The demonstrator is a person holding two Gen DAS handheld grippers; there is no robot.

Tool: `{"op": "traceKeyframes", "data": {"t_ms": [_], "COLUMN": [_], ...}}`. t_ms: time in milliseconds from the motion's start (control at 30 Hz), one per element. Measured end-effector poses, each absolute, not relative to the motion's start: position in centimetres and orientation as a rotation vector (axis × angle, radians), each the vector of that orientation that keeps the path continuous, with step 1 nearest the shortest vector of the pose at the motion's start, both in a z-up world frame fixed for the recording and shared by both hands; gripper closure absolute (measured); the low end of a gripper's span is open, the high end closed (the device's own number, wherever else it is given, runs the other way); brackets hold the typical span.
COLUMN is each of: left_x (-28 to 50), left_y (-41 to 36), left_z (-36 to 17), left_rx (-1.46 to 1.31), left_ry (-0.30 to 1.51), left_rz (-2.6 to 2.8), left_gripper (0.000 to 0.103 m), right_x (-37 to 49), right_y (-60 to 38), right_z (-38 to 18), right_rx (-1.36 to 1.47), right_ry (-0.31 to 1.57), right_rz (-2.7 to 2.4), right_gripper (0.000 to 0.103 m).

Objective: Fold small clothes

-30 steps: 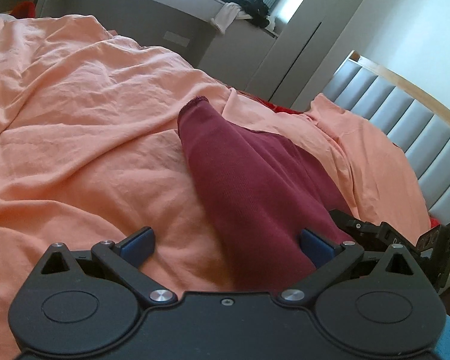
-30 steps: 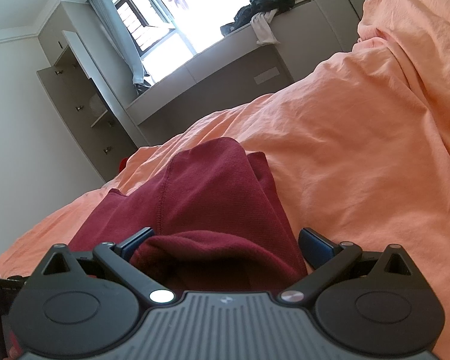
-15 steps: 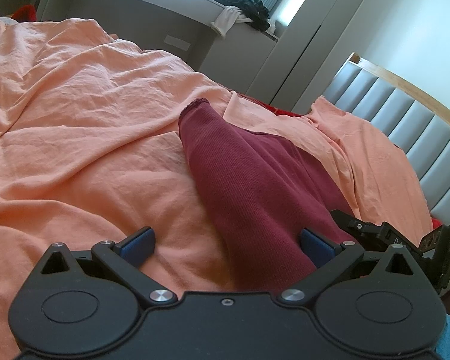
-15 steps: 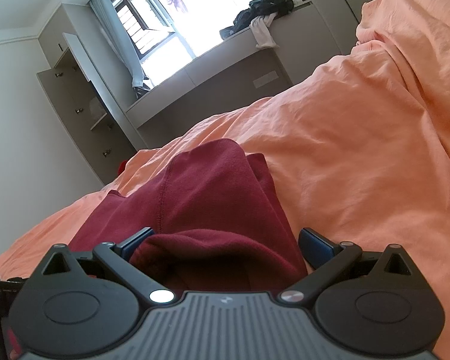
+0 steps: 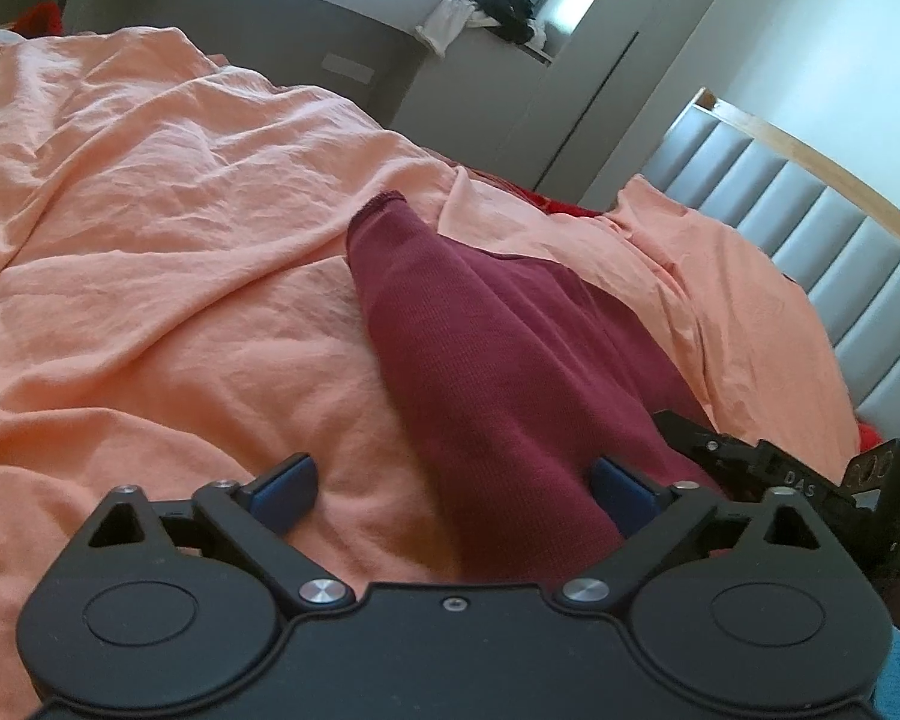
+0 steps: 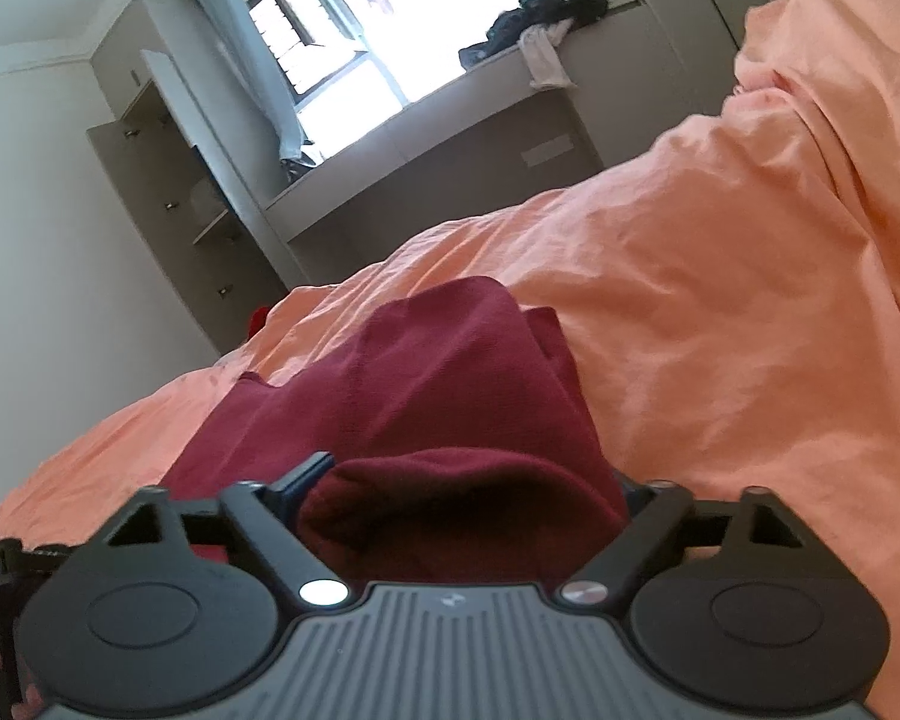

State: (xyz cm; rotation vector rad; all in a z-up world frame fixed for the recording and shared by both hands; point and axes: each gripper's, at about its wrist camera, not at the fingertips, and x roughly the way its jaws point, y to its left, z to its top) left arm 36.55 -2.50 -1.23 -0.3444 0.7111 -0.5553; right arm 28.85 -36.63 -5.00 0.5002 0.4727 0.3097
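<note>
A dark red knit garment [image 5: 498, 372] lies on the orange bedsheet [image 5: 150, 240]. In the left wrist view it stretches away to a narrow hemmed end near the middle. My left gripper [image 5: 453, 489] is open, low over the sheet, with the garment's near part between the blue fingers [image 5: 285, 489], against the right one. My right gripper [image 6: 465, 489] is open too, and a bunched fold of the garment [image 6: 450, 396] fills the space between its jaws. The right gripper shows at the right edge of the left wrist view [image 5: 810, 486].
A grey padded headboard with a wooden rim [image 5: 810, 210] stands at the right. A grey window ledge [image 6: 450, 120] with a pile of dark and white clothes [image 6: 546, 18] runs beyond the bed. Tall cupboards [image 6: 168, 192] stand by the wall.
The right gripper has pushed slightly further into the bunched fold, which now hides more of its right finger. The left gripper and the garment have barely moved.
</note>
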Motion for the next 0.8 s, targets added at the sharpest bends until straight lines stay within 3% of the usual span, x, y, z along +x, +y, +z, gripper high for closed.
{"op": "traceKeyframes", "data": {"t_ms": [100, 200, 333, 433, 633, 800], "left_x": [36.4, 36.5, 36.4, 36.4, 36.7, 39.0], "left_y": [-2.8, -3.5, -5.1, -6.3, -8.5, -8.7], "left_z": [-0.9, -0.4, 1.3, 2.9, 6.0, 6.3], "left_rx": [-0.331, -0.334, -0.234, -0.138, 0.074, 0.087], "left_ry": [0.704, 0.712, 0.694, 0.656, 0.470, 0.359], "left_rz": [-0.585, -0.625, -0.596, -0.582, -0.505, -0.469], "left_gripper": [0.022, 0.052, 0.076, 0.082, 0.083, 0.083], "right_x": [28.5, 28.3, 27.8, 27.1, 27.0, 28.4], "right_y": [-36.4, -36.1, -34.8, -33.5, -31.6, -30.2], "right_z": [-4.6, -4.3, -3.4, -2.4, -0.3, 0.7], "right_rx": [0.481, 0.444, 0.326, 0.217, 0.104, 0.069], "right_ry": [0.462, 0.448, 0.402, 0.330, 0.169, 0.078], "right_rz": [0.326, 0.331, 0.316, 0.297, 0.270, 0.235], "right_gripper": [0.031, 0.041, 0.061, 0.070, 0.072, 0.073]}}
